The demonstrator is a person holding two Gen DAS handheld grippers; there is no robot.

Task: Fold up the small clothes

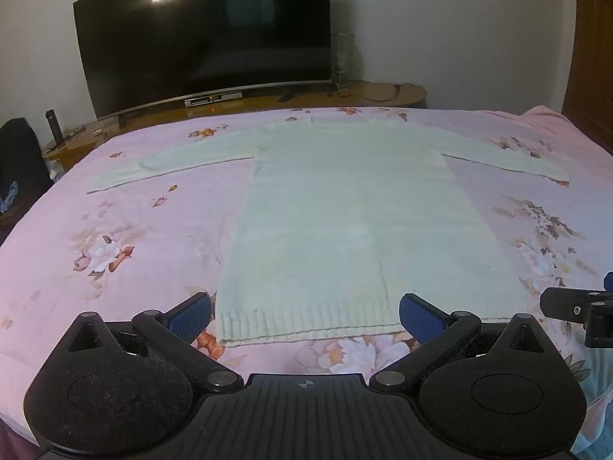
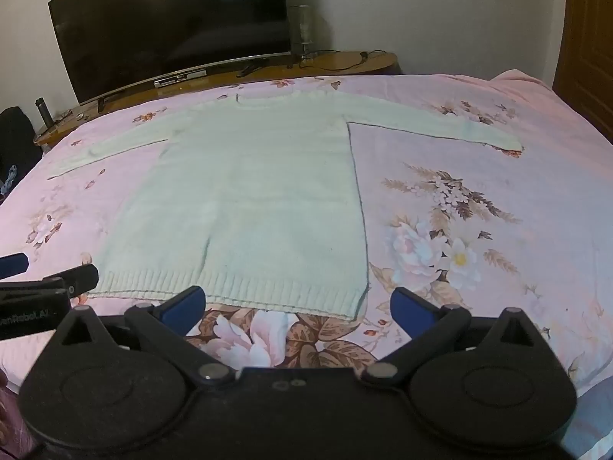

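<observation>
A pale white knit sweater (image 1: pixel 345 211) lies flat on the pink floral bedspread (image 1: pixel 115 230), hem towards me, both sleeves spread out sideways. It also shows in the right wrist view (image 2: pixel 249 191). My left gripper (image 1: pixel 306 316) is open and empty, its blue pads on either side of the left part of the ribbed hem, just short of it. My right gripper (image 2: pixel 297 306) is open and empty, in front of the hem's right corner. Each gripper's black body shows at the edge of the other's view.
A large dark TV (image 1: pixel 203 34) stands on a curved wooden stand (image 1: pixel 249 103) beyond the bed, with cables and a glass vase on it. A wooden door (image 1: pixel 592 57) is at the right. A dark bag (image 1: pixel 19 153) sits at the far left.
</observation>
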